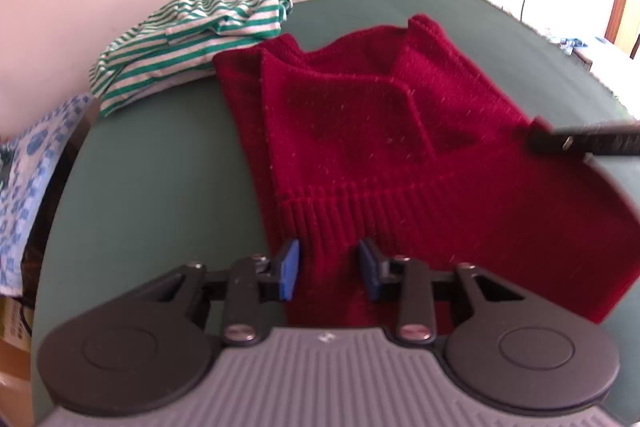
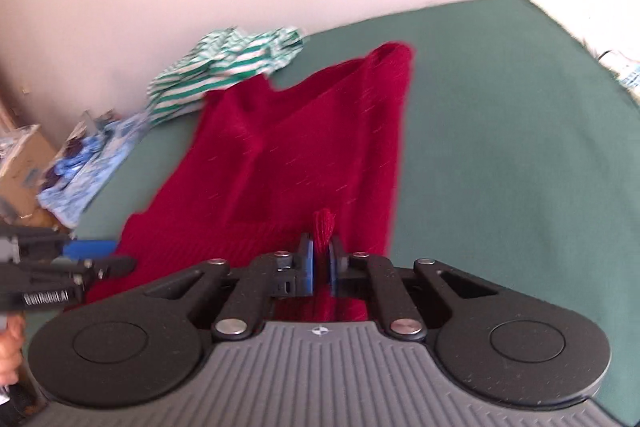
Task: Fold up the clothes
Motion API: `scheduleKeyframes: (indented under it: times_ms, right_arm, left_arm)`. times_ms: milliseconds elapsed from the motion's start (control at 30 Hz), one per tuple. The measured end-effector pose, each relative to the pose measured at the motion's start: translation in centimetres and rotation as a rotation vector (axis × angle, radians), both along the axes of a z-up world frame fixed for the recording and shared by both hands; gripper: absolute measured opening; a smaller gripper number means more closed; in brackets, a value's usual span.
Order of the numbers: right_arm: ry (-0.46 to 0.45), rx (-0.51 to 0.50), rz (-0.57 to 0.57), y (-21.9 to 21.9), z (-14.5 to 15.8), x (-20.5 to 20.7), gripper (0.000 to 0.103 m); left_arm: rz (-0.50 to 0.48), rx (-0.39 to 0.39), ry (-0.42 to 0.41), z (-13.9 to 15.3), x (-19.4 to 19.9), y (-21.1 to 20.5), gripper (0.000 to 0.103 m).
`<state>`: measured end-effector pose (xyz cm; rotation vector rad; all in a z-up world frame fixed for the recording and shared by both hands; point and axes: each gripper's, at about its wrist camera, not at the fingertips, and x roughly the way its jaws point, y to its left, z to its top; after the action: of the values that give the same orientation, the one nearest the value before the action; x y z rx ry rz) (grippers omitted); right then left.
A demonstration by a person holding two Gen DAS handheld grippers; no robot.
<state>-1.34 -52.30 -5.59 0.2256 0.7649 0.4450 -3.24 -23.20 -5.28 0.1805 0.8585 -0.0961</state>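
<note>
Black claw (image 2: 321, 267) linkages, silver screws, blue pads (image 1: 290, 269), grey ribbed housing.

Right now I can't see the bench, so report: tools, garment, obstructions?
Right tool shut on red sweater hem. Left tool open, astride hem. Striped shirt touches sweater's far corner, clear of the tools.

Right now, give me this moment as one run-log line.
step: grasping hem | left tool: open, straddling red sweater hem | right tool: shut on pinched sweater fold | striped shirt: unfolded, behind | surface: green table
</note>
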Motion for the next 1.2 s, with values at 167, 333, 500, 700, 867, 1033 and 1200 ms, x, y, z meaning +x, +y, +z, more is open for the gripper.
scheduleKeyframes:
  times_ms: [167,333,500,700,867,1033,1200]
  right_arm:
    - [0.016,-0.019,0.004,-0.8,0.3,0.0,0.022]
    - [-0.065,0.051,-0.009,-2.9,4.5,-4.6,0.024]
    - [0.09,0.163,0.067,-1.1,1.9,-5.9,0.022]
    - [0.126,0.167,-0.068,-3.2,0.9,-5.4,0.008]
    - [0.074,0.19,-0.009,-0.9,2.0,-2.9,0.022]
    - [0.148,0.239,-0.032,-1.5,-0.9,0.7,0.0]
    - [0.144,0.272,-0.052,-2.6,0.8,-0.5,0.01]
  left_arm:
    - [-0.02,-0.026,-0.009,0.2,0.1,0.8,0.046]
    - [-0.044,-0.106,-0.074,3.7,-1.6,2.0,0.034]
    - [-0.093,-0.238,0.055,0.7,-1.7,1.3,0.031]
    - [-0.105,-0.188,0.028,0.8,-2.4,1.4,0.031]
    - [-0.069,-0.166,-0.074,2.0,-0.5,1.1,0.047]
    - [-0.033,-0.161,-0.041,-1.2,1.2,1.8,0.048]
    - [-0.043,-0.147,-0.061,0.4,0.3,1.7,0.036]
